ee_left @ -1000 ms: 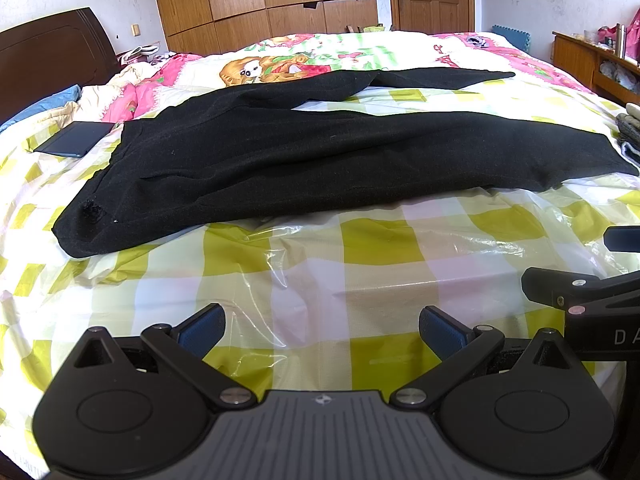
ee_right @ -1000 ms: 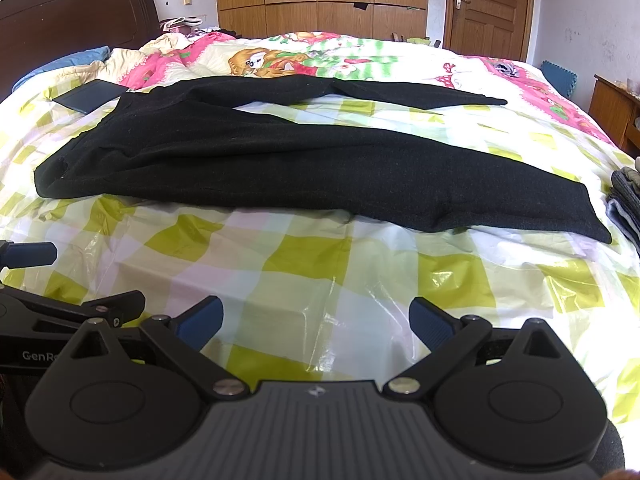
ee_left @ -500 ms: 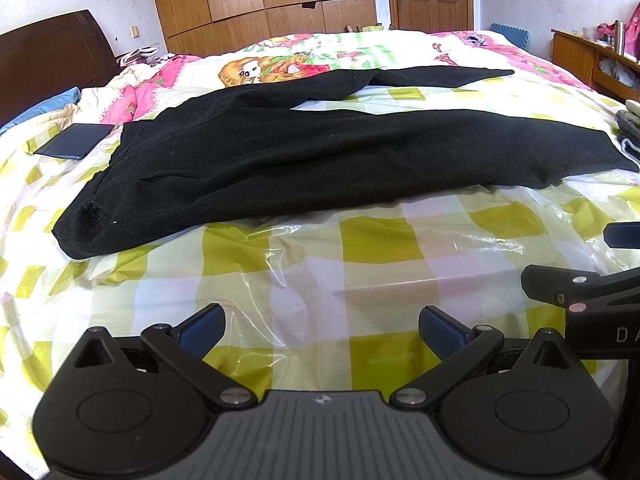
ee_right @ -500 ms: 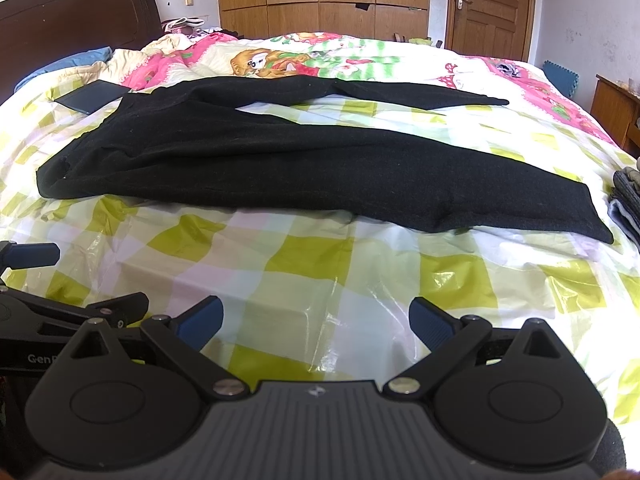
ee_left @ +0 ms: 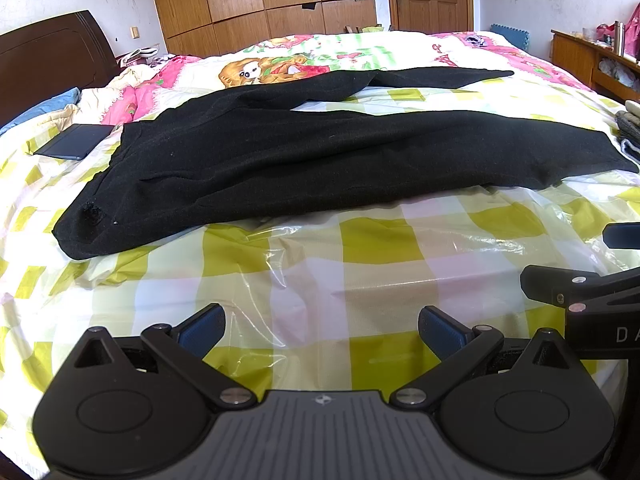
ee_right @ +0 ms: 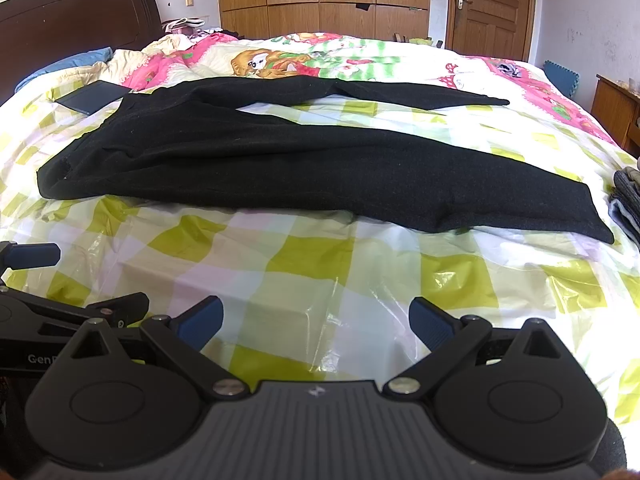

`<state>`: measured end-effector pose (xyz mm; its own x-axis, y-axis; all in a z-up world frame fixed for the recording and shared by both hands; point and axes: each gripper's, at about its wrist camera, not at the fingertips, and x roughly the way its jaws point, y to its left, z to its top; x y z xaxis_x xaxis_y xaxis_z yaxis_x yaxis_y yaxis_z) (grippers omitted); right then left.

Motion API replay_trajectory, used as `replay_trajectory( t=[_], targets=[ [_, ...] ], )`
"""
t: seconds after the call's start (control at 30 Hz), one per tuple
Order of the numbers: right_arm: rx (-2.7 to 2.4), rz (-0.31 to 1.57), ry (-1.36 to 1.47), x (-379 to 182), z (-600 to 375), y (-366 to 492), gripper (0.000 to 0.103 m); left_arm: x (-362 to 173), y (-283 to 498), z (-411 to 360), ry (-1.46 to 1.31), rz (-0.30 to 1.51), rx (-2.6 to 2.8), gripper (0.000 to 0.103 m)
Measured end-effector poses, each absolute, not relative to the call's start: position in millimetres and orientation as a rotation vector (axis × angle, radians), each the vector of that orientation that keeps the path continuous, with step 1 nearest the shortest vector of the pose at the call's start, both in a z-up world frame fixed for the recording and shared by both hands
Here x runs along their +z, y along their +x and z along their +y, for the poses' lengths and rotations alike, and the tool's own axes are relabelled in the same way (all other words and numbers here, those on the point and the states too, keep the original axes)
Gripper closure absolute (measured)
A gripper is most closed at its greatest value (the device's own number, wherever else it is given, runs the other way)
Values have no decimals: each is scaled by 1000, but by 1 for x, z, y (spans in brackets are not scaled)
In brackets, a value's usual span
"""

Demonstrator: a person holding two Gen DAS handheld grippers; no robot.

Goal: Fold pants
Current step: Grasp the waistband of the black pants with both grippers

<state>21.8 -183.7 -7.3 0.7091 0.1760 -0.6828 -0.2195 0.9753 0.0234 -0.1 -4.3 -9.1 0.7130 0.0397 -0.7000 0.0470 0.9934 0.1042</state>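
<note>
Black pants point(ee_left: 320, 160) lie spread flat across the bed, waistband at the left, legs running right; one leg reaches to the far right, the other angles back. They also show in the right wrist view point(ee_right: 280, 164). My left gripper point(ee_left: 322, 332) is open and empty above the checked cover, short of the pants' near edge. My right gripper point(ee_right: 316, 324) is open and empty, likewise short of the pants. Each gripper shows at the edge of the other's view.
The bed carries a yellow-checked plastic cover point(ee_left: 380, 240) and a cartoon quilt point(ee_right: 280, 60) behind. A dark flat tablet-like item point(ee_left: 76, 146) lies beside the waistband. Folded clothes point(ee_right: 628, 196) sit at the right edge. Headboard at left, wardrobe and door behind.
Both grippers have shifted slightly; the pants sit a little lower and nearer in view. The pants themselves have not moved. Both stay open.
</note>
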Motion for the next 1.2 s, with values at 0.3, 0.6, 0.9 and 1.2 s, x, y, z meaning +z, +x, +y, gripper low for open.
replay_trajectory(
  t=[0.3, 0.6, 0.9, 1.2],
  targets=[
    [258, 737, -71, 0, -176, 27, 4, -5, 2, 5, 94, 756, -7, 0],
    [414, 671, -166, 22, -116, 70, 6, 8, 19, 73, 134, 669, 129, 0],
    [640, 663, -380, 9, -28, 133, 19, 5, 75, 203, 156, 673, 317, 0],
    [786, 723, -496, -16, 34, 175, 29, -23, 143, 274, 184, 746, 233, 0]
  ],
)
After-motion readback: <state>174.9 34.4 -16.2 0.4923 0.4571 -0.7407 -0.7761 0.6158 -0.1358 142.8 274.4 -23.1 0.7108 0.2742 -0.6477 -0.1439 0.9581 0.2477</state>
